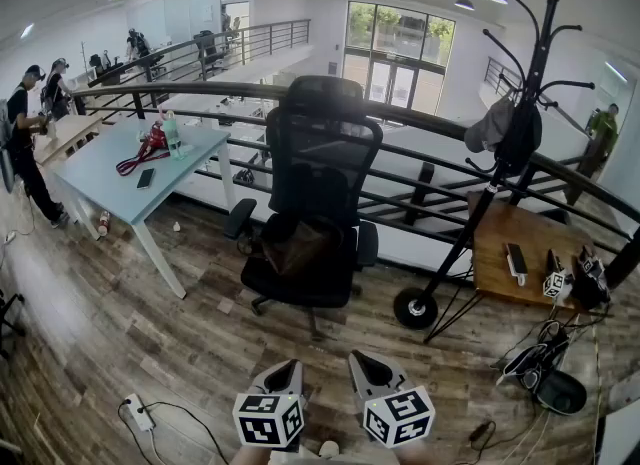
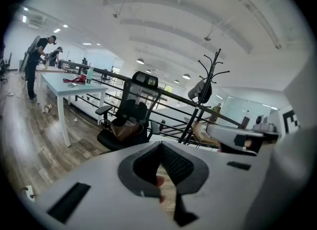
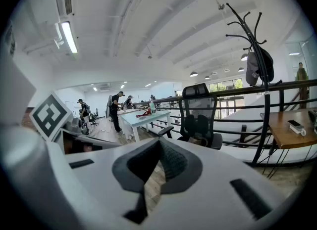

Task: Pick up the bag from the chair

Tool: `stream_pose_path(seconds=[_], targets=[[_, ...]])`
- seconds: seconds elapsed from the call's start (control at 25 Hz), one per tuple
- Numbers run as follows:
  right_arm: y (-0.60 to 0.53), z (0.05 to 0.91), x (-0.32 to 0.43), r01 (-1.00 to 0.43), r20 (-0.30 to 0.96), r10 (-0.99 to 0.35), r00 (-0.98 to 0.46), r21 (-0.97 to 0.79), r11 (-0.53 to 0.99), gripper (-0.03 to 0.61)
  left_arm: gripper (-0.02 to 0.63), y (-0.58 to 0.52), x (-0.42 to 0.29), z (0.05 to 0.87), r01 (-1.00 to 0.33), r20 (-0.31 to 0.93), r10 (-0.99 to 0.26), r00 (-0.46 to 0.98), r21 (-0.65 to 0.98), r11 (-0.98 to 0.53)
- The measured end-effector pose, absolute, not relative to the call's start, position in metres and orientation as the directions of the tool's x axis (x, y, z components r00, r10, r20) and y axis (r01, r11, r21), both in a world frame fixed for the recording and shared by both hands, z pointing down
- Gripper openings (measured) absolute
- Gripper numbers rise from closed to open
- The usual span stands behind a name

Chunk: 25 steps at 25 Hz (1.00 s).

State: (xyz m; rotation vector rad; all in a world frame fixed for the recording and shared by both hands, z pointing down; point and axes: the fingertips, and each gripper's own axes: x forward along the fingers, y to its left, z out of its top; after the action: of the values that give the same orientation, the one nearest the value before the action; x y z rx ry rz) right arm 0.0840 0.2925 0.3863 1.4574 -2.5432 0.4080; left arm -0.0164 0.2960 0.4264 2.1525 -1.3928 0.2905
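Note:
A brown bag (image 1: 300, 245) lies on the seat of a black office chair (image 1: 322, 143) in the middle of the head view. My left gripper (image 1: 290, 363) and right gripper (image 1: 358, 355) sit side by side at the bottom edge, well short of the chair, pointing toward it. Both are shut with nothing between the pads. In the left gripper view the gripper (image 2: 161, 144) closes at its tip below the chair (image 2: 134, 103) and the bag (image 2: 126, 129). In the right gripper view the gripper (image 3: 159, 141) also meets at its tip; the chair (image 3: 198, 117) stands beyond, with only a sliver of the bag (image 3: 200, 140) showing.
A light blue table (image 1: 120, 178) stands left of the chair, with a person (image 1: 25, 143) beyond it. A black coat rack (image 1: 500, 153) and a wooden table (image 1: 520, 253) are at the right. A black railing (image 1: 430, 128) runs behind. A power strip (image 1: 138, 413) and cables (image 1: 540, 363) lie on the floor.

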Motion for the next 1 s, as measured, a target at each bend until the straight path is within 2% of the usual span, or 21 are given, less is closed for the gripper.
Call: stream_pose_path(seconds=[0.52, 1.0], targets=[[0.307, 0.382, 0.076, -0.835, 0.287, -0.786, -0.548, -0.141, 0.532, 0.0, 0.003, 0.309, -0.025, 0.413, -0.899, 0.427, -0.807, 0.407, 0.345, -0.271], [0.317, 0.381, 0.095, -0.811, 0.247, -0.773, -0.584, -0.161, 0.562, 0.0, 0.003, 0.324, -0.002, 0.414, -0.903, 0.408, -0.827, 0.386, 0.351, -0.248]])
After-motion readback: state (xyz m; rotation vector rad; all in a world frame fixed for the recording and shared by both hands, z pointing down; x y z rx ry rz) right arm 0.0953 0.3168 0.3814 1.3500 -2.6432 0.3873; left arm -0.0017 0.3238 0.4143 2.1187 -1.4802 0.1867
